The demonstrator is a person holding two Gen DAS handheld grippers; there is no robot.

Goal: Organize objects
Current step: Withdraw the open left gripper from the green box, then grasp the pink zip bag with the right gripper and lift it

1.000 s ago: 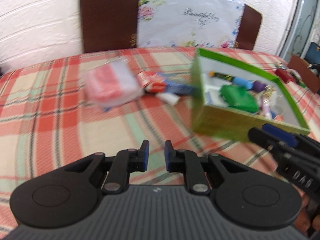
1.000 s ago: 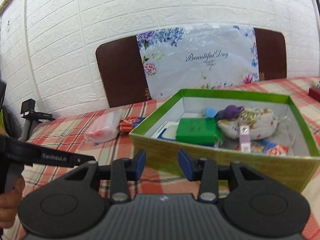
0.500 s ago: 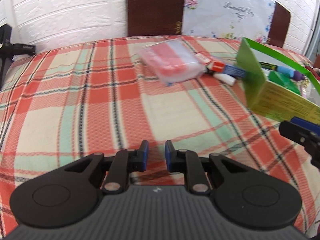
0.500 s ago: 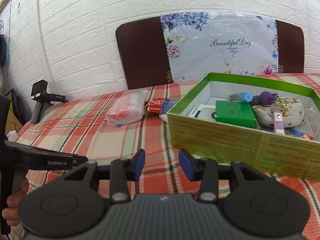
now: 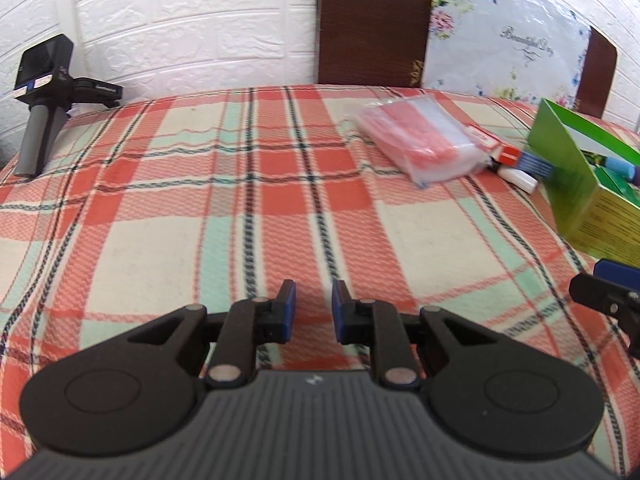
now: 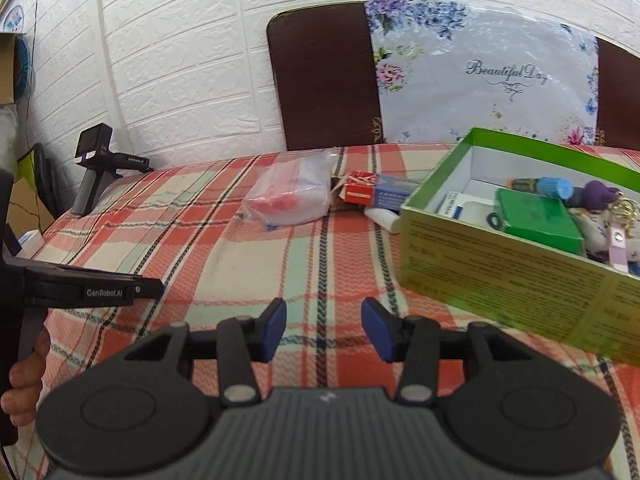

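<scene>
Both grippers had swung leftward off the green box [image 6: 500, 288]. Left gripper [image 5: 313, 307] nearly closed, empty; right gripper [image 6: 323, 329] had just been widening, empty. Box right-ahead; plastic bag [image 6: 292, 196] farther ahead on plaid cloth [image 5: 200, 200].

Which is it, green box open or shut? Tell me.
Open. The green box has no lid on; its white inside and contents, such as a green packet, show from above.
</scene>
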